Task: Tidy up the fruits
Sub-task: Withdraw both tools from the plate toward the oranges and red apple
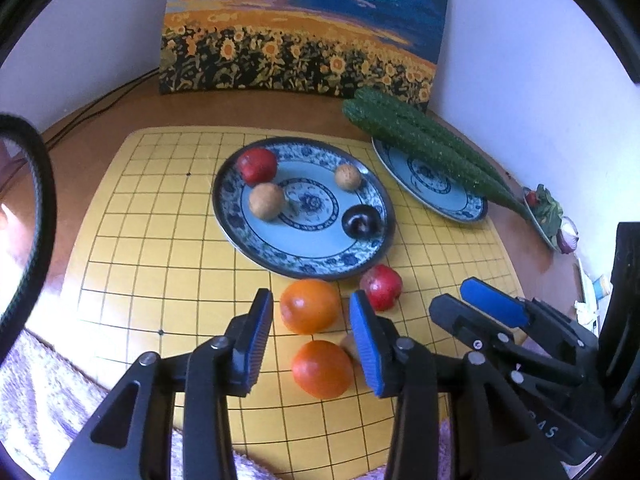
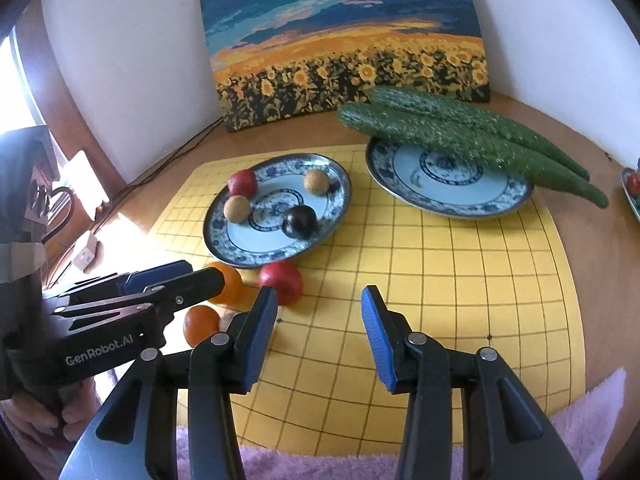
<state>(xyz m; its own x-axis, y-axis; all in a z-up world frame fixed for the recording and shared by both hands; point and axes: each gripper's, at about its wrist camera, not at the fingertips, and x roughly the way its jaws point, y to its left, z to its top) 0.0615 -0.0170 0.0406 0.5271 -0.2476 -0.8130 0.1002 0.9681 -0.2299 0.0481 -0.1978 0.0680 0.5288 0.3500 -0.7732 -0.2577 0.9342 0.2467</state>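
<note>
A blue-patterned plate [image 1: 320,258] [image 2: 224,250] holds a red apple [image 1: 258,165], two tan round fruits [image 1: 266,201] [image 1: 348,176] and a dark plum [image 1: 359,220]. In front of it on the yellow grid mat lie two oranges [image 1: 309,305] [image 1: 322,368], a red apple [image 1: 381,286] [image 2: 281,280] and a tan fruit mostly hidden behind my left finger. My left gripper [image 1: 312,340] is open, its fingers on either side of the oranges. My right gripper [image 2: 320,336] is open and empty over the mat, right of the loose fruit.
A second patterned plate [image 2: 448,196] at the back right carries two long green cucumbers [image 2: 472,140]. A sunflower painting [image 2: 344,40] leans on the wall. A small dish with greens [image 1: 546,210] sits far right. A fluffy pink cloth [image 2: 580,420] lies at the near edge.
</note>
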